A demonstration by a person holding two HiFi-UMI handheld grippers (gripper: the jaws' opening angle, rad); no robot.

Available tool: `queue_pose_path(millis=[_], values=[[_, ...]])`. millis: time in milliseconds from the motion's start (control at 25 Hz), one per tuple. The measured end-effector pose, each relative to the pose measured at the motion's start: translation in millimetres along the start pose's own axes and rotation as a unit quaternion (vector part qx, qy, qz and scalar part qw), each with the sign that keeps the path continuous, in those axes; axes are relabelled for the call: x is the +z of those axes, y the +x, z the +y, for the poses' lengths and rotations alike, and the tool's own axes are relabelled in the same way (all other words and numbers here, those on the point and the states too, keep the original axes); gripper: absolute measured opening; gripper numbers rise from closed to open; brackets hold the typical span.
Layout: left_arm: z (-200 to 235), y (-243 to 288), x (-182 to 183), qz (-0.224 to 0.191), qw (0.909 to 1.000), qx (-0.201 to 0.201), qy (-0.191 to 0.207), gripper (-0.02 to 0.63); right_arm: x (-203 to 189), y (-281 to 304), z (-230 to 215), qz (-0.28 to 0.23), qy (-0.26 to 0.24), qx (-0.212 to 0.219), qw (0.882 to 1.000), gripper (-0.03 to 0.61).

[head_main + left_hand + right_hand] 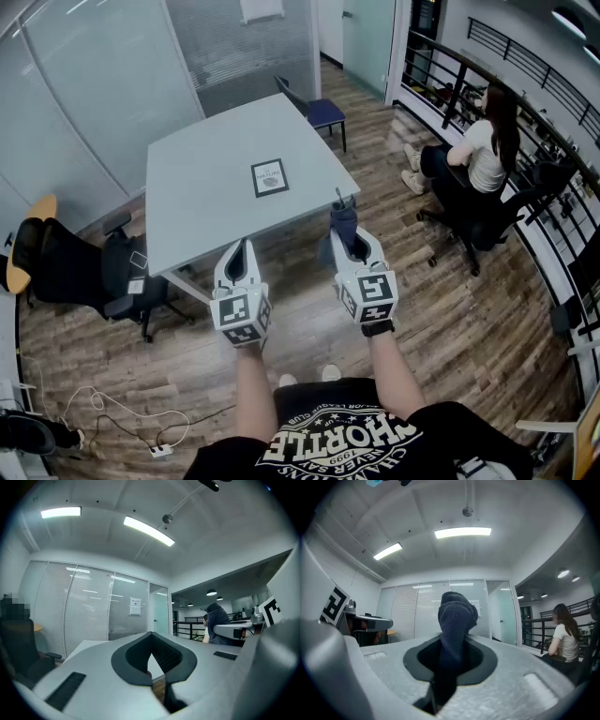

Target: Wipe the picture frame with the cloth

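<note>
Right gripper [348,239], clamped on a dark cloth [343,216] (left gripper [238,251] closed, empty), hovers off the table's [197,187] right corner; picture frame [269,177] lies forward-left.

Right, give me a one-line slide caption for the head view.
Right claw clamps a dark blue cloth beside the grey square table where a small black-framed picture lies; left claw shut, empty.
</note>
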State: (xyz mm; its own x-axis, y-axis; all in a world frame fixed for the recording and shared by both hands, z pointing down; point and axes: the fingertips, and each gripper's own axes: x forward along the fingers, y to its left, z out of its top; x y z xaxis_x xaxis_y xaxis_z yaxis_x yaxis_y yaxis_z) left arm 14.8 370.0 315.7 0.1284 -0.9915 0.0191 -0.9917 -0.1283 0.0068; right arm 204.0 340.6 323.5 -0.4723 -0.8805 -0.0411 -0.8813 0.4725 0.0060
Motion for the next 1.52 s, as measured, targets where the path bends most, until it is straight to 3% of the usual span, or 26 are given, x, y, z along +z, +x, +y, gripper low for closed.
queue_pose_path(millis=[320,640,1040,1520], values=[[-5.1,5.9,-12.4,0.012,0.9999,0.008,0.003,-0.005,0.9,2.2,-28.3,-0.002,-0.004,-0.009,1.0,0.057],[-0.1,53.4,-34.2,0.024,0.9996,-0.006,-0.015,-0.005,-16.2,46.6,-28.4,0.014,-0.007,0.005,1.0,0.057],[75.0,179.2,-56.7,0.024,0.9988,-0.026,-0.034,-0.005,-45.2,184.7,-23.8,0.026,-0.001,0.015,1.0,0.059],[151.5,319.4,-45.9,0.021,0.9971,-0.066,-0.033,-0.005,-49.1,347.8,-15.5,0.03,0.009,0.011,0.999,0.06]])
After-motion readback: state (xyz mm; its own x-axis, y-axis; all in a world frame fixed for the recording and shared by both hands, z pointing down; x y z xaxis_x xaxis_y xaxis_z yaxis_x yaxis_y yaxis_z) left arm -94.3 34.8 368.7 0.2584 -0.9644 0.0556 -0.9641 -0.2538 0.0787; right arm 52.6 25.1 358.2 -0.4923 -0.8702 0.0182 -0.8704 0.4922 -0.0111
